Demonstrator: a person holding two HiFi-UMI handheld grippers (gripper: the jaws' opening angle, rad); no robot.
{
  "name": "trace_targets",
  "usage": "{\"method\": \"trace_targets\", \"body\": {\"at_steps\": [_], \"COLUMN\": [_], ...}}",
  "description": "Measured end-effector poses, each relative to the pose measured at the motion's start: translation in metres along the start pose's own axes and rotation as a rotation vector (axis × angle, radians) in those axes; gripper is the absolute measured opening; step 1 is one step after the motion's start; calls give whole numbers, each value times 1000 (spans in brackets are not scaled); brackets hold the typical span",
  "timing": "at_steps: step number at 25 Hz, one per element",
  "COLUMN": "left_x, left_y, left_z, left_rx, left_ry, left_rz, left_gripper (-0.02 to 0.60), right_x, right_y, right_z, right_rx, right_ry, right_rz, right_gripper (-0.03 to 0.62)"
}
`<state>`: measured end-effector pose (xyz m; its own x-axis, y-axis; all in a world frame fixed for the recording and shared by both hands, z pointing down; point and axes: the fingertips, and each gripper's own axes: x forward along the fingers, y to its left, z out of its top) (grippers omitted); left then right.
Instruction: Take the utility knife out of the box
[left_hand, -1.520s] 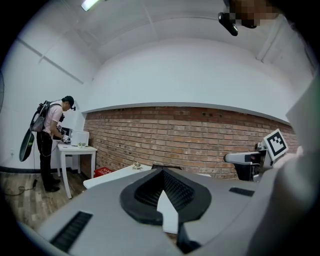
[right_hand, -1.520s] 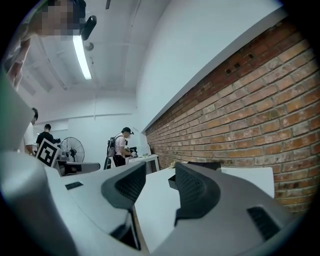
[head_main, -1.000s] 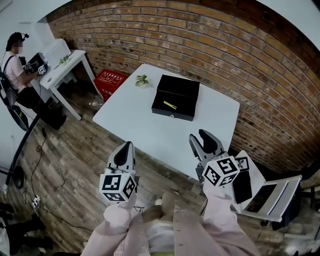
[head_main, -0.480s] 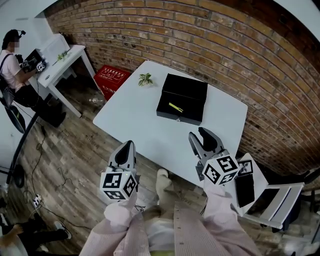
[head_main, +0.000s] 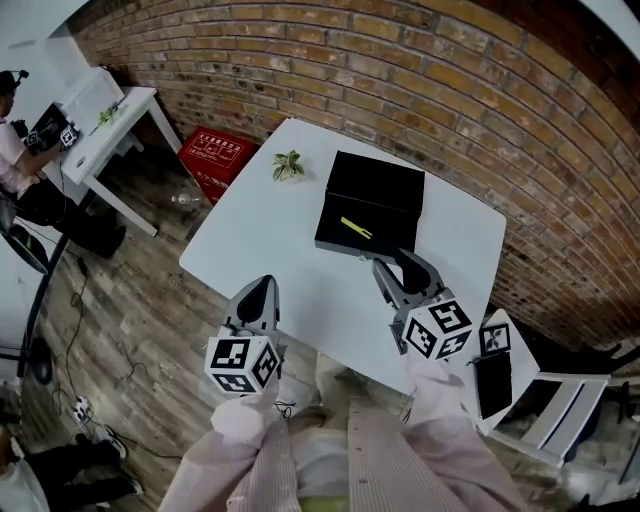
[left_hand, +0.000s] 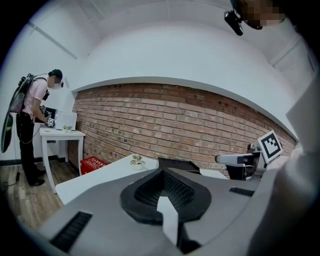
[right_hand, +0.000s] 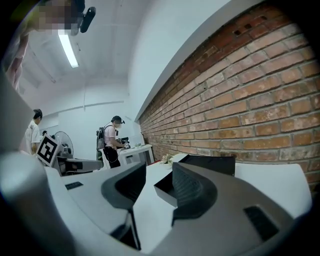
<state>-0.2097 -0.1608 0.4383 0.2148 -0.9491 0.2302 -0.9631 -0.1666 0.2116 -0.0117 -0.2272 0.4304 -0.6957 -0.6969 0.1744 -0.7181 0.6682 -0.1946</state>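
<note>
A slim yellow utility knife (head_main: 355, 228) lies inside an open black box (head_main: 385, 185), in the half nearer the person, with the lid folded flat behind it. The knife's long axis runs on a slant, from the box's far left toward its near right. The box sits on a white worktop (head_main: 270, 235), close to a brick wall, and a small potted plant (head_main: 287, 165) stands just off the box's far left corner.

The right gripper (head_main: 398, 268) hovers at the box's near right corner. Its fingers (head_main: 413, 272) are parted by a moderate gap and hold nothing; its own view shows only bare worktop and the box's wall between them. The knife lies just ahead of these fingers and a little to their left, so this gripper looks far better placed to reach in, probably turned so the fingers close across the knife's narrow width. The left gripper (head_main: 258, 292) hangs well short of the box, off to its near left, with its fingers pressed together and empty.
</note>
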Motion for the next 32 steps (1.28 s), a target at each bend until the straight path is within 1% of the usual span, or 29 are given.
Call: {"method": "trace_targets", "body": {"at_steps": [7,16,23,32], "left_x": [43,94,118,150], "left_y": [9,11,12,22], "left_z": [4,-9,-16,-33], "left_rx": [-10,-14,-13,-27], "left_ry": [41,115,160,214], "left_rz": [-29,-66,-77,-89], "left_gripper": [-8,-8,-8,-8], "right_x": [33,66,90,119], "right_y": [-23,-52,-64,-72], "right_z": [-4,-19,-36,-66], "right_rx": [12,24,20,-28], "right_ry": [56,136,217,365], "right_rz": [-2,-1,38,98], "right_gripper": [167,167,167,167]}}
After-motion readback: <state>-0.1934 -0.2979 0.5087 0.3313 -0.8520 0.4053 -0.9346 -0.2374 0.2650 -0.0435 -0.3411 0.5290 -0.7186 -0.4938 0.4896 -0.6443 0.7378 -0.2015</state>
